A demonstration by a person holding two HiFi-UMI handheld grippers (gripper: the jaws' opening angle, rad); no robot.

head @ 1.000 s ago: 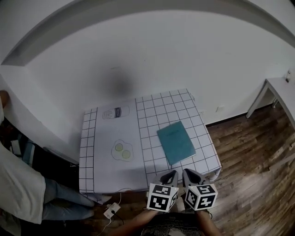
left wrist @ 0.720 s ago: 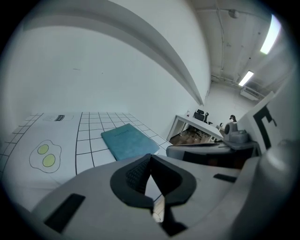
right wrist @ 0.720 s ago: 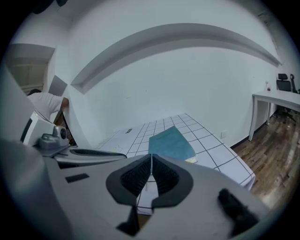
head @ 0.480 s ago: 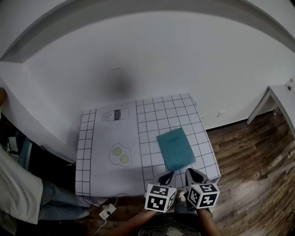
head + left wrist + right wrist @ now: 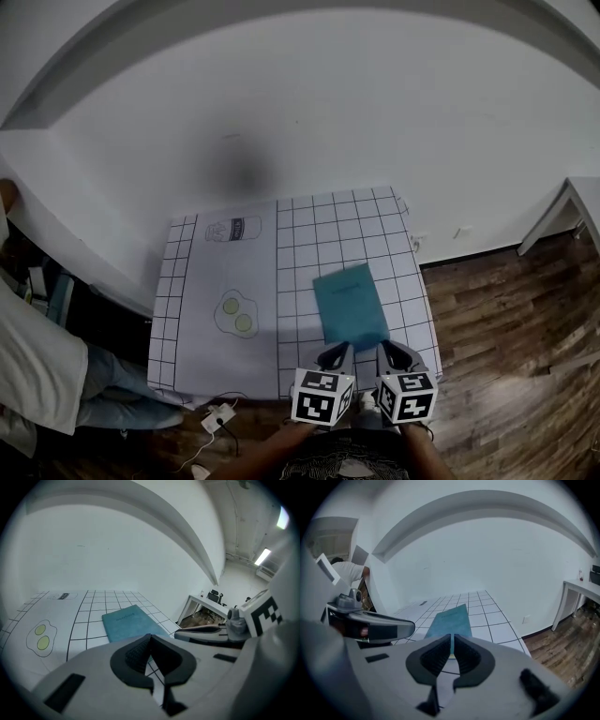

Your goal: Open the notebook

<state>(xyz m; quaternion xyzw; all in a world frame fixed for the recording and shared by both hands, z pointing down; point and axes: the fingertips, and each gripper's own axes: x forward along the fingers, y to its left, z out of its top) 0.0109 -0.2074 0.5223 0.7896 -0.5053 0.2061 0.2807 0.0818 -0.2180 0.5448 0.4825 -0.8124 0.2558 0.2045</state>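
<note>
Teal notebook [image 5: 350,306] lies closed and flat on the gridded right half of the counter [image 5: 197,328], toward 4 o'clock from its middle and just at 12 o'clock from both claws. Left claw [image 5: 149,637] has its jaws together on nothing. Right claw [image 5: 453,637] is the same, pads all but touching, empty. To approach well, I'd bring both low to the near edge, part one claw to nip only the cover at a free corner, and press the pages down with the other. No real container shows: the jar [image 5: 234,229] is only printed on the cloth.
</note>
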